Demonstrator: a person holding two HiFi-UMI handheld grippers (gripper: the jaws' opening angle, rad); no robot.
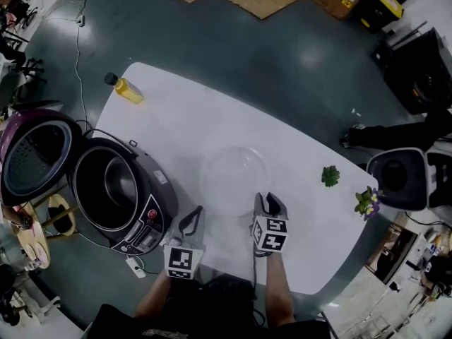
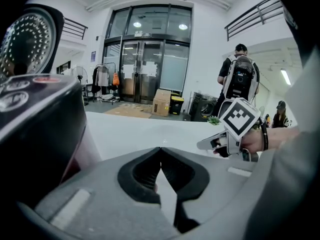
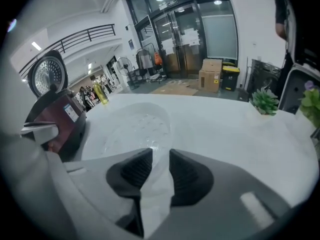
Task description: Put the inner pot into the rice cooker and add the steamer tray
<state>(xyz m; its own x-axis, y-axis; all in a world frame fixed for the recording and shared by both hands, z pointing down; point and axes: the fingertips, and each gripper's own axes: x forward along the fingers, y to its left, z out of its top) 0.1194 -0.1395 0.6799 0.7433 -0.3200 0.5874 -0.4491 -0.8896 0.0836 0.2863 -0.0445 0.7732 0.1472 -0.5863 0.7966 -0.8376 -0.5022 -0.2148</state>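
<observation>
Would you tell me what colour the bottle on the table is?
Yellow bottle, dark cap; best in head view.

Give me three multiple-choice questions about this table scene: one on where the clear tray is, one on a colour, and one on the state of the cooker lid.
1. Where is the clear tray?
A) on the floor
B) on the white table
C) on a chair

2. What colour is the bottle at the table's far corner?
A) yellow
B) blue
C) red

3. How is the lid of the rice cooker?
A) shut
B) taken off and lying on the table
C) swung open

Answers:
1. B, the tray rests on the tabletop, to the right of the cooker.
2. A, its contents look yellow under a dark cap.
3. C, the lid is tipped back with its inner face showing.
</observation>
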